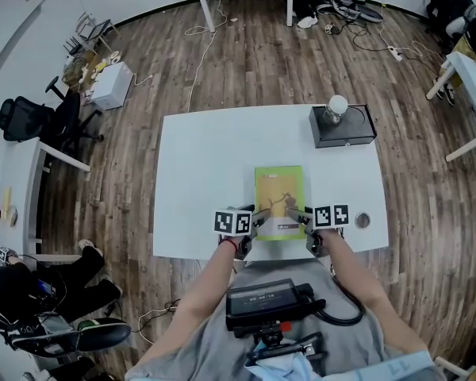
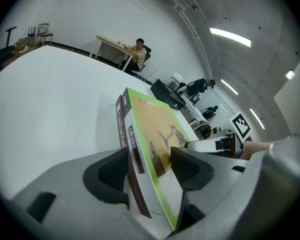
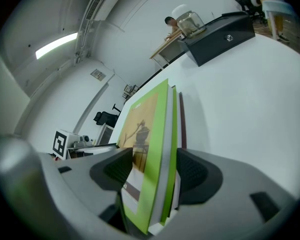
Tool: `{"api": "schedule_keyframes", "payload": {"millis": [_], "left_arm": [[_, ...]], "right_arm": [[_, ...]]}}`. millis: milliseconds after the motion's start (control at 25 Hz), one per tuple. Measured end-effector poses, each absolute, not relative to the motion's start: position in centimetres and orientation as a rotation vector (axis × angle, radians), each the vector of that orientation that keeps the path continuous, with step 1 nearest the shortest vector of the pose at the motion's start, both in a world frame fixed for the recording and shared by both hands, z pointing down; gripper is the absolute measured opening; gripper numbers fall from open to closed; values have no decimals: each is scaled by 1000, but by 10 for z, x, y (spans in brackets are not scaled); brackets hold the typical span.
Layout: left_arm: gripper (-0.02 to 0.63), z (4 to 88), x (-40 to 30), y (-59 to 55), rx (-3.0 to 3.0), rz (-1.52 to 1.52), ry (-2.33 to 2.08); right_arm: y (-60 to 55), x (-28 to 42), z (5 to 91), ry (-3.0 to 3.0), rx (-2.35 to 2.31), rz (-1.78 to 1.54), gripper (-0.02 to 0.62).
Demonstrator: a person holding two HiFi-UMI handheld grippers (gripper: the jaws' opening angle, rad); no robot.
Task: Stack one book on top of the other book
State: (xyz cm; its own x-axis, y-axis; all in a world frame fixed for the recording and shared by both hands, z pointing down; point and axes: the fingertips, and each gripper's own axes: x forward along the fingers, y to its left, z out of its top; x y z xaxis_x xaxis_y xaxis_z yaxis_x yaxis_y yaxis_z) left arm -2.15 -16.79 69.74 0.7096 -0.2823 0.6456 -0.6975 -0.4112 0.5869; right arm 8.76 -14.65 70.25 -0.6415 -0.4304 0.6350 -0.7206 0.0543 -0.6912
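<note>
A green-covered book (image 1: 279, 197) lies on top of a dark red book (image 2: 121, 129) near the front edge of the white table (image 1: 198, 173), with their edges roughly lined up. My left gripper (image 1: 258, 222) is shut on the stack's near left corner, one pad on the dark spine side and one on the green cover (image 2: 155, 129). My right gripper (image 1: 304, 221) is shut on the near right corner. In the right gripper view the green book (image 3: 147, 119) and the lower book's edge (image 3: 181, 119) fill the gap between the pads. Most of the lower book is hidden.
A black box (image 1: 343, 125) with a glass jar (image 1: 336, 107) on it stands at the table's back right corner. A small round object (image 1: 362, 221) lies at the front right. An office chair (image 1: 40, 117) and cables are on the wooden floor around.
</note>
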Motion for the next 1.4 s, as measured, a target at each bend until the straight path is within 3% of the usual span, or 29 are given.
{"api": "schedule_keyframes", "payload": {"millis": [800,1400], "left_arm": [[265,682,-15,-176,2437,900,-800],[265,647,-16,-183,2459,748,-856]], "right_arm": [[-157,93,686,-2084,1201,1089,255],[-162,85,640,-2214,1167,653,255]]}}
